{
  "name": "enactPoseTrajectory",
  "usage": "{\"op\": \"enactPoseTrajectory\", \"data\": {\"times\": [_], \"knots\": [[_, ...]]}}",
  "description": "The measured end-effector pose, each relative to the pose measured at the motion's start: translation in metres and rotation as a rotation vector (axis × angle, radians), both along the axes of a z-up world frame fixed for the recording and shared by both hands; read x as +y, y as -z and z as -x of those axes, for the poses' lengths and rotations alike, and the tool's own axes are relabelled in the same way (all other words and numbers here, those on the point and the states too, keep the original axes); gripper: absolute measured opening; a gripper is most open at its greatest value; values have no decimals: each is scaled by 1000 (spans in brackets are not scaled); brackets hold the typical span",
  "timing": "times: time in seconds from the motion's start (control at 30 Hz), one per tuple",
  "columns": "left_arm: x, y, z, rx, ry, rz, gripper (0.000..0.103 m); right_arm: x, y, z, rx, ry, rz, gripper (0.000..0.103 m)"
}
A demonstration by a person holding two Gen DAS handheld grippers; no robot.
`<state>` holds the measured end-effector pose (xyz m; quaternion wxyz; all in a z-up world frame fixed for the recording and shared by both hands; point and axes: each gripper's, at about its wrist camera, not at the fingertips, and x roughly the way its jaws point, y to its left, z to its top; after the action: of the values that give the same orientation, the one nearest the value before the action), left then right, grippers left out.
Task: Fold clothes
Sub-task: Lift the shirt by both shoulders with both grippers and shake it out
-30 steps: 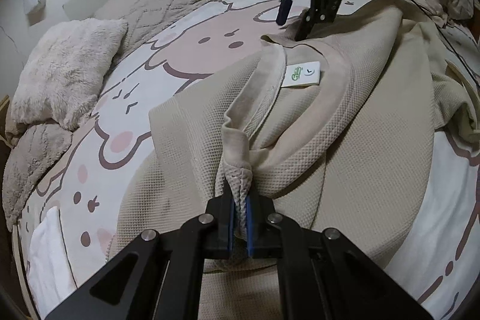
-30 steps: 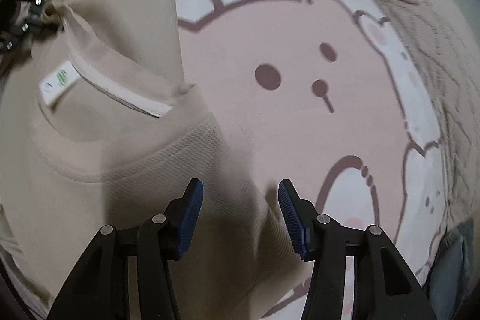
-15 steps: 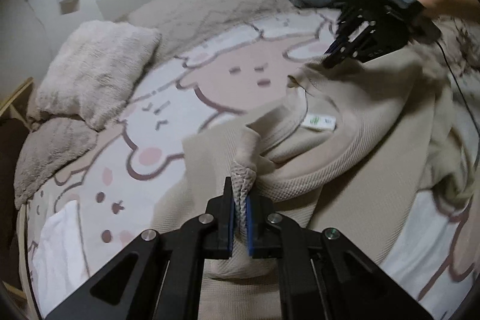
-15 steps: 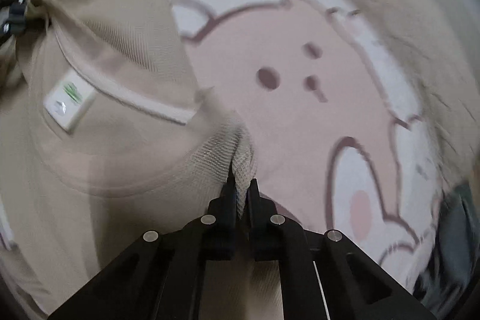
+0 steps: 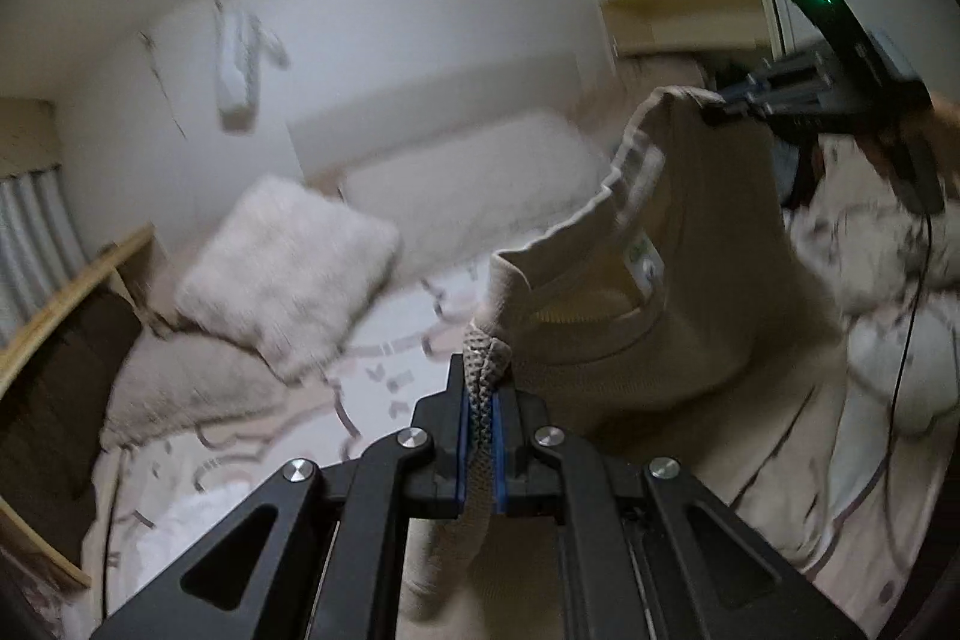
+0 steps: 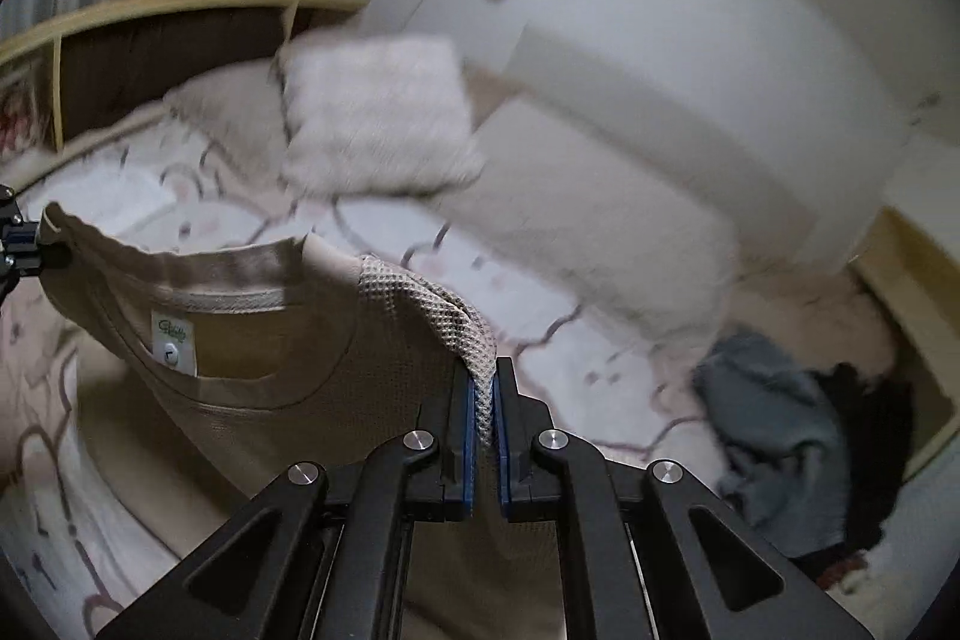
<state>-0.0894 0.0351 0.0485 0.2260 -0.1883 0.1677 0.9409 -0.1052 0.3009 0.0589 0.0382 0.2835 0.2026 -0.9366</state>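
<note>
Above the bed [image 5: 390, 376], the beige waffle-knit sweatshirt [image 5: 708, 292] hangs in the air by its two shoulders, the neckline sagging between them and the body trailing down toward the covers. The left gripper [image 5: 480, 418] is pinched tight on a bunched fold of one shoulder, and the right gripper [image 6: 485, 412] is likewise clamped on the other shoulder. Inside the collar, the white neck label [image 6: 174, 343] faces the right wrist camera, so the inner back of the neck is toward that side.

The knit looks thick, soft and limp: it drapes at once, holds no shape of its own and probably stretches a little under its own weight. It seems light enough for pinch holds, yet the ribbed collar could distort if pulled apart hard. The shoulder seams just beside the collar appear the best places to hold it, since from there the body hangs straight.

Beyond the sweatshirt, a fluffy pillow [image 6: 375, 118] lies at the head of the bed. To the right of the sweatshirt lies a grey garment [image 6: 774, 418].
</note>
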Motion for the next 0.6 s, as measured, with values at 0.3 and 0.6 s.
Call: {"op": "enactPoseTrajectory", "data": {"times": [0.3, 0.6], "knots": [[-31, -89, -34, 207, -67, -71, 7, -24, -87, -70, 239, 49, -7, 5], [-44, -179, 33, 277, -199, -119, 7, -58, -164, -57, 414, 113, -51, 5]]}}
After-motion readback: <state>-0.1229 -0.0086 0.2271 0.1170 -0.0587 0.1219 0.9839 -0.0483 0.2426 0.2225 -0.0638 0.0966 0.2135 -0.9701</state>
